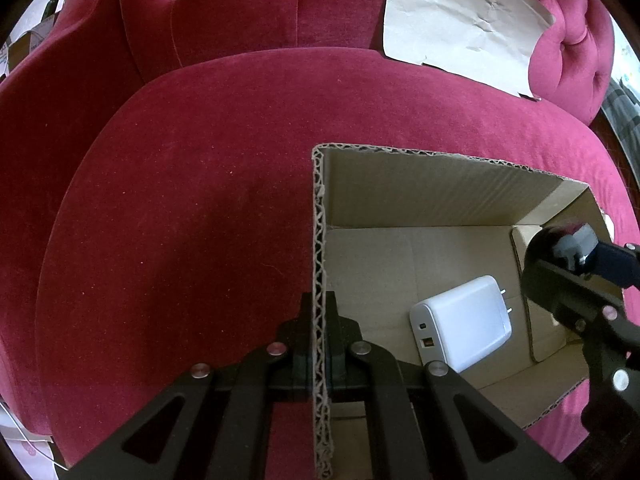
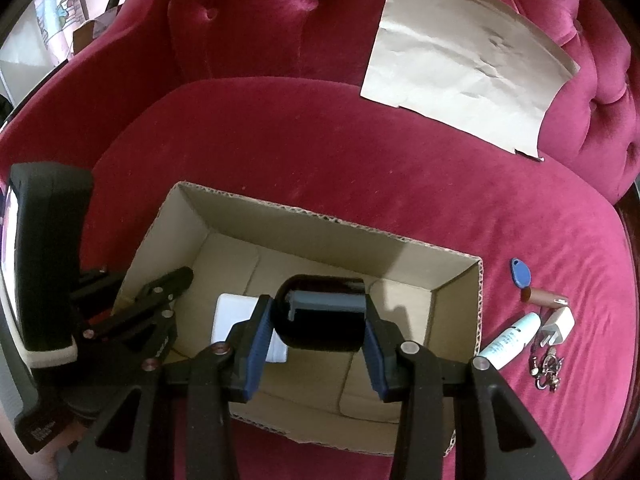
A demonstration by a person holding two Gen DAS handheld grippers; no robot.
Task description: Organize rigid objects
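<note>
Crimson sofa [image 2: 320, 152] | left gripper [image 1: 319, 344] clamps cardboard box [image 2: 304, 224] wall | right gripper [image 2: 318, 344] grips dark bottle [image 2: 320, 316] above box, frame centre | charger [image 1: 460, 324] already boxed | five small items [image 2: 536, 316] wait lower right

An open brown cardboard box [image 2: 360, 236] sits on the red seat. A white charger [image 1: 460, 324] lies flat inside. A dark round bottle [image 2: 320, 312] with a grey cap hangs sideways above it, pinched between blue pads [image 2: 256, 344].

Right of the box lie a blue tag [image 2: 520, 274], a brown tube [image 2: 546, 297], a white tube [image 2: 510, 338], a small white plug [image 2: 558, 326] and keys [image 2: 548, 368].
</note>
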